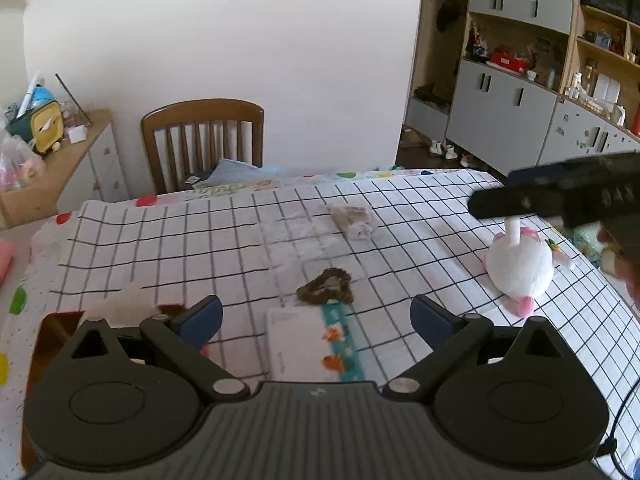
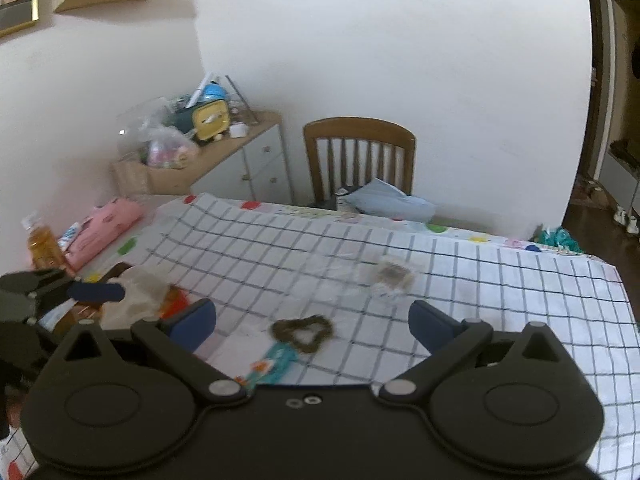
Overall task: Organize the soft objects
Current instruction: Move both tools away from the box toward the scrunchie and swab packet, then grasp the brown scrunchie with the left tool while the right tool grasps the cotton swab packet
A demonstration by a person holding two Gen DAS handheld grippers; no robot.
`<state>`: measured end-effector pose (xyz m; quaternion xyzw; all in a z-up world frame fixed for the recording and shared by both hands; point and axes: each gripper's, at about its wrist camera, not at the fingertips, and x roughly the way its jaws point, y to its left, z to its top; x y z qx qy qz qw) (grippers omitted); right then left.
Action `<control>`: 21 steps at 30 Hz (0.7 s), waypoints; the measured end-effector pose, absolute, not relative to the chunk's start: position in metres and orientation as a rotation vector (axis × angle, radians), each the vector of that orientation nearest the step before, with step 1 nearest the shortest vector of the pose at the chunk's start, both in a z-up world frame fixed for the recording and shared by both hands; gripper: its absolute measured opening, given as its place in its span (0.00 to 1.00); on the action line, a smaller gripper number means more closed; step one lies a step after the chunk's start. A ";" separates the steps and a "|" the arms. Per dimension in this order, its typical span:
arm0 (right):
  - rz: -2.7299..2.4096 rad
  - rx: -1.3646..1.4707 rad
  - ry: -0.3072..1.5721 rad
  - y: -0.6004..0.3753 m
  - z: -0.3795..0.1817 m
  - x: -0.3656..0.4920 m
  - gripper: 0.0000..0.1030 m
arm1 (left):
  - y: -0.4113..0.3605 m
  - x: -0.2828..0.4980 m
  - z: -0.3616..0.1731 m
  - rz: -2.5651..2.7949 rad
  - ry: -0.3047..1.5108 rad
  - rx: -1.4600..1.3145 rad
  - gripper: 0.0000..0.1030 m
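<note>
On the checked tablecloth [image 1: 400, 208] lie a white and pink plush toy [image 1: 520, 272], a brown ring-shaped scrunchie [image 1: 326, 286] and a small wrapped bundle [image 1: 354, 220]. My left gripper [image 1: 316, 318] hangs open above the table's near side, nothing between its fingers. The scrunchie lies just beyond it. My right gripper [image 1: 496, 192] hovers over the plush at the right. In the right wrist view my right gripper [image 2: 314, 326] is open and empty, with the scrunchie [image 2: 304, 332] on the cloth beneath it and the bundle [image 2: 390, 274] farther off.
A white pack with a teal strip [image 1: 308, 344] lies near the front. A beige cloth [image 2: 136, 292] covers a reddish box at the left. A pink pouch [image 2: 104, 228] and a bottle [image 2: 42, 244] stand beyond. A wooden chair [image 2: 360, 152] holds a blue cushion [image 2: 392, 200].
</note>
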<state>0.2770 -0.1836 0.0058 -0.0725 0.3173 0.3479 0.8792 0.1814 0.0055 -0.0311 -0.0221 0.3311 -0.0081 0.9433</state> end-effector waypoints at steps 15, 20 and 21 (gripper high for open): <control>0.709 -0.188 0.710 -0.193 0.015 0.389 0.99 | -0.031 0.246 -0.067 -0.006 0.714 -0.015 0.98; 0.704 -0.192 0.734 -0.195 0.008 0.415 0.99 | -0.031 0.265 -0.081 0.014 0.730 -0.017 0.98; 0.703 -0.195 0.740 -0.194 0.005 0.420 0.99 | -0.031 0.267 -0.084 0.022 0.734 -0.014 0.98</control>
